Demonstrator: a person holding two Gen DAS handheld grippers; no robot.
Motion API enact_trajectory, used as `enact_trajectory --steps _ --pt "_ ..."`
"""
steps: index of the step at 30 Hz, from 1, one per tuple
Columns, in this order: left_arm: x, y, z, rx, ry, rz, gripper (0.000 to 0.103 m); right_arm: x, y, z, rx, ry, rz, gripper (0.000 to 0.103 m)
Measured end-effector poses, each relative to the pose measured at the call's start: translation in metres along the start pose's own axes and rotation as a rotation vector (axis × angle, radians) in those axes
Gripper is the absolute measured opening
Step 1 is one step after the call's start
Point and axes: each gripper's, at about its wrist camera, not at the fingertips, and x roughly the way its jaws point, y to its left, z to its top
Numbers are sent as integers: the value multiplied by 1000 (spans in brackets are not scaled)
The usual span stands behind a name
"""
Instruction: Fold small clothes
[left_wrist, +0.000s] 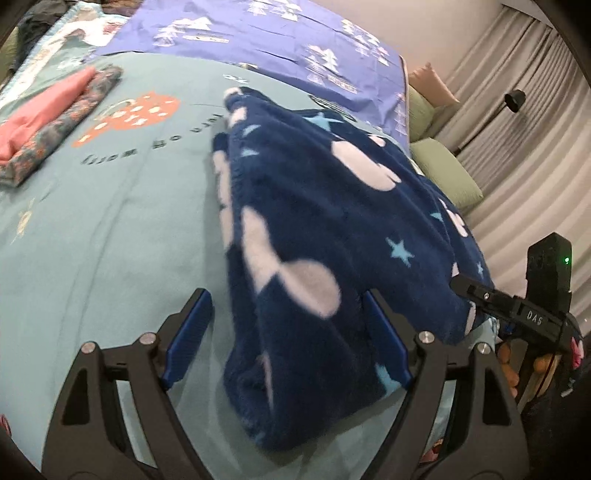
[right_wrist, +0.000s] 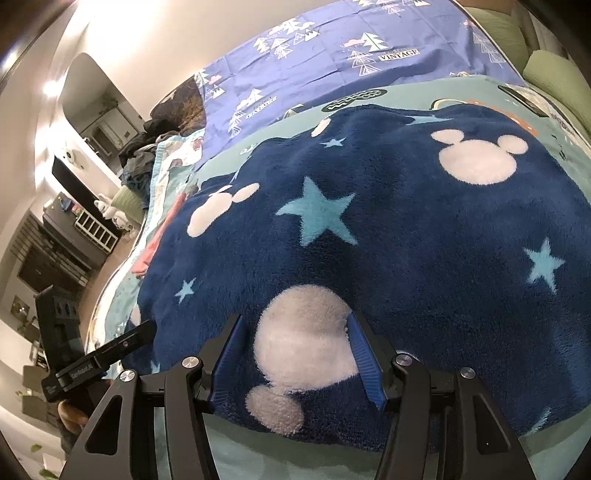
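Sprawling across a teal bedspread (left_wrist: 110, 229), a navy fleece garment (left_wrist: 325, 229) printed with white mouse-head shapes and pale blue stars fills the centre of both wrist views. The left gripper (left_wrist: 288, 339) has its blue-padded fingers spread apart around the garment's near corner, the fabric bunched between them but not pinched. The right gripper (right_wrist: 295, 358) likewise stands with fingers parted, straddling the near hem at a white patch. At ten o'clock in the left view lie a folded pink cloth (left_wrist: 33, 122) and a floral one (left_wrist: 62, 125) just beside it. A purple sheet (left_wrist: 266, 40) with tree prints spreads at twelve o'clock; green pillows (left_wrist: 443, 170) and pleated curtains (left_wrist: 517, 122) sit at two o'clock.
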Motion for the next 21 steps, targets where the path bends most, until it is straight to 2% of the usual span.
enact_trajectory --steps 8,12,13,15,18,21 --pt "27 7 32 -26 50 -147 84 0 1 0 -2 -7 0 62" --pt "33 10 43 -60 98 -178 83 0 6 0 -13 -8 -20 63" --pt "34 10 45 -64 104 -172 81 0 8 0 -16 -13 -31 63" --pt "33 12 46 -75 97 -145 64 -1 10 -1 -21 -24 -45 63" --pt "24 11 45 -55 54 -138 45 -1 12 -4 -36 -40 -55 64" --pt "14 0 45 -9 26 -95 38 -1 13 -5 -56 -44 -60 64"
